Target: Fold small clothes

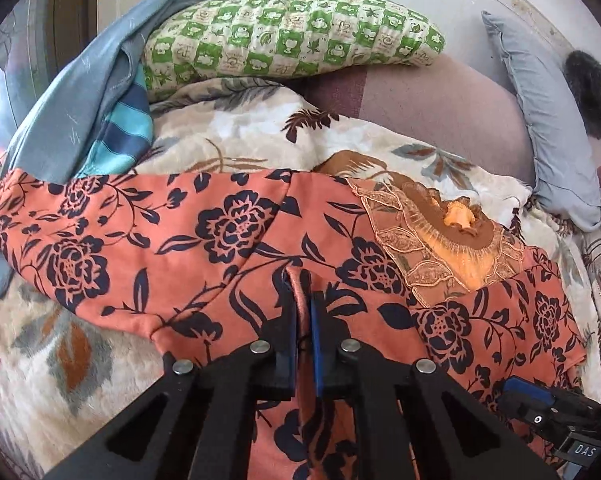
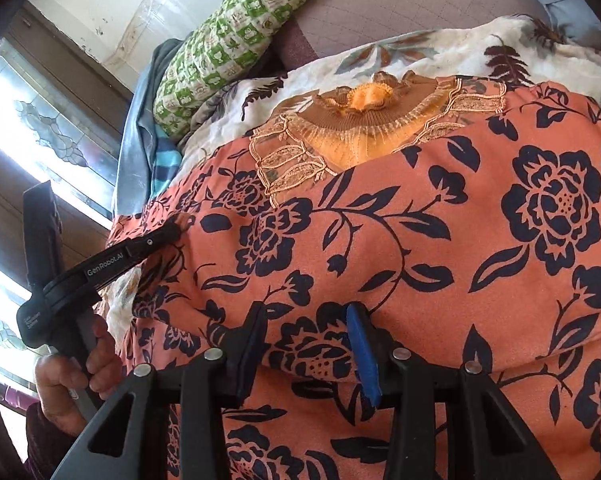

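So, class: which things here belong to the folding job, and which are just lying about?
In the job:
floral garment
left gripper, pinching it
right gripper, open over it

Lying about:
green pillow
grey cushion
blanket
striped cloth

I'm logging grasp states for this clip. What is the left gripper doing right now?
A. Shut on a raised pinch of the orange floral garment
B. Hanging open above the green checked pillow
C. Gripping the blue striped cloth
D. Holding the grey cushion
A: in the left wrist view the left gripper has its fingers closed together with a ridge of the orange floral garment squeezed between them.
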Tool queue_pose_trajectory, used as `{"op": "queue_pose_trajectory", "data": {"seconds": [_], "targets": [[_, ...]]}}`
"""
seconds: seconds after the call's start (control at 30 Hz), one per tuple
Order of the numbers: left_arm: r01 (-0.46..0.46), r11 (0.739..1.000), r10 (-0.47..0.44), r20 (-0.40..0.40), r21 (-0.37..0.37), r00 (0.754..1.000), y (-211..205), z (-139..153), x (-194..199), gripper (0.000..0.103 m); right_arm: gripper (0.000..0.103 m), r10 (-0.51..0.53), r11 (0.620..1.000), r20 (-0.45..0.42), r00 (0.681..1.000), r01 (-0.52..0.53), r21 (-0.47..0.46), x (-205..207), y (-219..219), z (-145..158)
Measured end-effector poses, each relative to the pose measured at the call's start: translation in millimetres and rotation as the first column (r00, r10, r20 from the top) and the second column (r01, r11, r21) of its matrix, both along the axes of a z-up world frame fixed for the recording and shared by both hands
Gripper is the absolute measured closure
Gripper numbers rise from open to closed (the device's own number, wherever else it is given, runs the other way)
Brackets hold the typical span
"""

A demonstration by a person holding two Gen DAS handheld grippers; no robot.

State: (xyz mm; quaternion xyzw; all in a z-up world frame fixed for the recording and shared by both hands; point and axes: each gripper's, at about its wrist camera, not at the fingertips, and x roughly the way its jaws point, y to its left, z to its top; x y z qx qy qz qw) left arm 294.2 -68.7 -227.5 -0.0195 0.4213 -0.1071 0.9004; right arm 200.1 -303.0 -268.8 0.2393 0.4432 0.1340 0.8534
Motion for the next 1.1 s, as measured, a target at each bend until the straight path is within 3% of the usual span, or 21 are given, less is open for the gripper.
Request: {"op": "queue_pose_trajectory", "data": {"seconds": [0.07, 0.13, 0.2, 0.23, 0.33, 0.37, 0.5, 0.6, 0.73, 0.8, 0.87, 0.93, 0.97, 1.1], "targets": [[-0.027, 0.998, 0.029, -0.046, 0.05, 0.999, 0, -12, 4, 0.096, 0.058, -0.01, 1.0, 0.016, 1.0, 0.009, 0.008, -2, 2, 3], [-0.036, 0.995, 0.048, -0.118, 0.095, 0.992, -1, -33, 8, 0.093, 0.05, -0.022, 1.0, 0.011, 1.0, 0.022, 0.019, -3, 1, 2], [-0.037, 0.992, 0.048, -0.088, 0.12, 0.995, -4, -27, 3, 0.092, 0.048, -0.02, 0.999, -0.032, 0.999, 0.021, 0.028, 1, -1, -7], [-0.031, 0.993, 0.042, -0.091, 0.118, 0.995, -4, -21, 1, 0.087, 0.048, -0.018, 1.0, -0.026, 0.999, 0.019, 0.024, 1, -3, -8], [-0.083, 0.997, 0.082, -0.071, -0.005, 0.994, 21, -1, -2, 0.046, 0.047, -0.008, 1.0, -0.026, 1.0, 0.009, 0.016, 0, -1, -6], [-0.125, 0.992, 0.122, -0.062, -0.034, 0.991, 36, 5, -2, 0.037, 0.047, -0.007, 1.0, -0.024, 1.0, 0.007, 0.021, -1, 0, -6], [-0.289, 0.95, 0.287, -0.035, -0.115, 0.957, 109, 21, 7, 0.035, 0.047, -0.002, 1.0, -0.014, 1.0, 0.002, 0.03, -1, 1, -8], [-0.43, 0.887, 0.431, -0.032, -0.169, 0.902, 178, 23, 13, 0.028, 0.045, 0.009, 1.0, 0.007, 1.0, -0.009, 0.017, -4, 3, -10], [-0.579, 0.767, 0.583, -0.078, -0.275, 0.809, 275, 12, 12, 0.028, 0.04, 0.02, 1.0, 0.04, 0.999, -0.02, -0.011, -8, 9, -10], [-0.638, 0.684, 0.637, -0.135, -0.355, 0.759, 319, 2, 10, 0.028, 0.035, 0.022, 0.999, 0.051, 0.998, -0.021, -0.033, -8, 13, -9], [-0.663, 0.591, 0.659, -0.198, -0.46, 0.725, 356, -10, 8, 0.028, 0.03, 0.031, 0.998, 0.064, 0.997, -0.027, -0.063, -6, 19, -9], [-0.674, 0.512, 0.654, -0.267, -0.532, 0.708, 387, -22, 12, 0.028, 0.027, 0.048, 0.994, 0.072, 0.996, -0.04, -0.105, -4, 26, -8], [-0.673, 0.49, 0.643, -0.292, -0.554, 0.708, 398, -26, 16, 0.028, 0.024, 0.058, 0.991, 0.075, 0.995, -0.048, -0.123, -3, 29, -8], [-0.66, 0.472, 0.584, -0.353, -0.584, 0.731, 426, -35, 45, 0.027, 0.023, 0.077, 0.987, 0.082, 0.994, -0.065, -0.146, -4, 32, -8]]}}
